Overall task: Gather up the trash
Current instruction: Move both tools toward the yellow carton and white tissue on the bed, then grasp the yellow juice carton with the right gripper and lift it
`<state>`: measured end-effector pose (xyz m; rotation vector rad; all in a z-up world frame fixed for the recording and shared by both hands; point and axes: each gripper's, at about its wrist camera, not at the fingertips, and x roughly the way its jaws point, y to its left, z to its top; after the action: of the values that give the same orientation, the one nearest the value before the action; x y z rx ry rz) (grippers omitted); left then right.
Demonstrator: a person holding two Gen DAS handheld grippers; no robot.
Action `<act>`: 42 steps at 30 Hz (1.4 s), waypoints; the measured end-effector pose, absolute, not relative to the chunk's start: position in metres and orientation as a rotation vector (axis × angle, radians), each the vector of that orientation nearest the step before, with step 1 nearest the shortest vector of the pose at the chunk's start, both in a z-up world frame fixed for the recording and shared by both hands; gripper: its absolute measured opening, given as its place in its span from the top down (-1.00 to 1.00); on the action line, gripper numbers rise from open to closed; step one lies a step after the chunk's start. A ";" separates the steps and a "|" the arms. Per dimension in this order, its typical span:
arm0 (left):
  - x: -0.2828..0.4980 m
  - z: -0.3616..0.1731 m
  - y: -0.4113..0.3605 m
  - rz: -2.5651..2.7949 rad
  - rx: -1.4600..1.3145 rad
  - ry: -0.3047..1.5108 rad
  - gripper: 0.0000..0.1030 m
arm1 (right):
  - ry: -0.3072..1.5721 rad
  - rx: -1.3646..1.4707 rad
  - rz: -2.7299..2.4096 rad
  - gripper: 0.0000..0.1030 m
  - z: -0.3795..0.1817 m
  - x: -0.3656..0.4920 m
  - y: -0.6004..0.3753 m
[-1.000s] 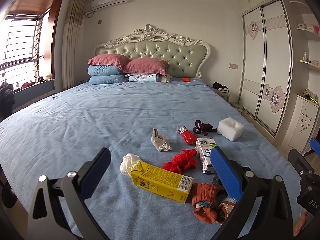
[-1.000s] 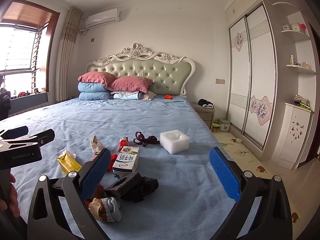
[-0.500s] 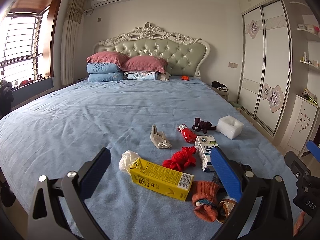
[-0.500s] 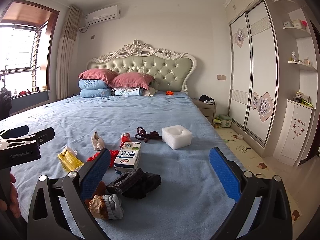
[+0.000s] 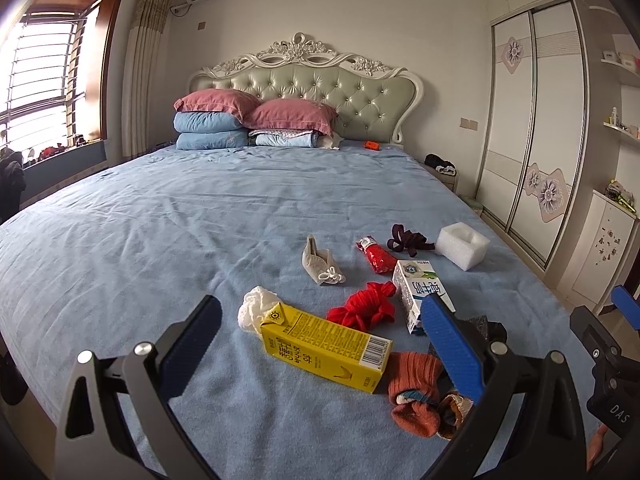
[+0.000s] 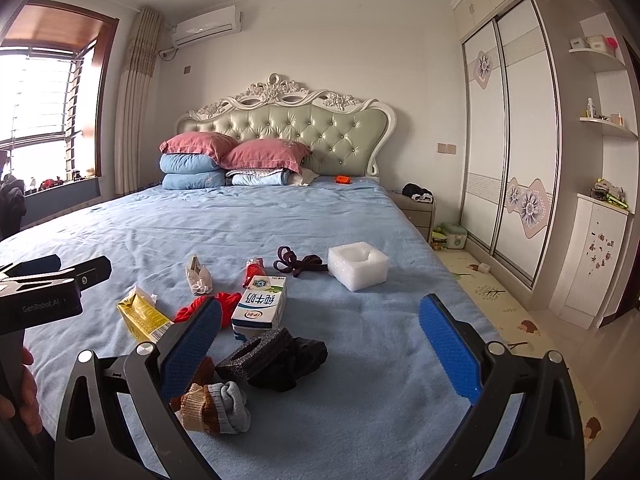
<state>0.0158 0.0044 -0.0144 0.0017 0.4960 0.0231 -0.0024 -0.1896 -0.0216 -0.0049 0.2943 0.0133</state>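
Both grippers, left (image 5: 320, 344) and right (image 6: 318, 344), hang wide open and empty above the bed (image 5: 160, 220). Nearest lie socks (image 5: 416, 392), then a yellow carton (image 5: 324, 342) beside a tissue (image 5: 254, 306), a milk carton (image 6: 260, 306), and farthest a foam block (image 6: 358, 264).

Each hand-held gripper (image 5: 320, 336) has black arms, silver screws and blue textured pads (image 6: 448, 344); one reads "GenRobot.AI".
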 end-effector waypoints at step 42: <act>0.066 -0.060 0.093 -0.039 0.017 0.707 -0.93 | 0.534 -0.155 0.384 -0.85 -0.050 0.059 -0.086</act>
<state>0.0662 0.0926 -0.0598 0.0175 0.7072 -0.0389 0.0590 -0.0857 -0.0504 -0.1553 0.5342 0.3836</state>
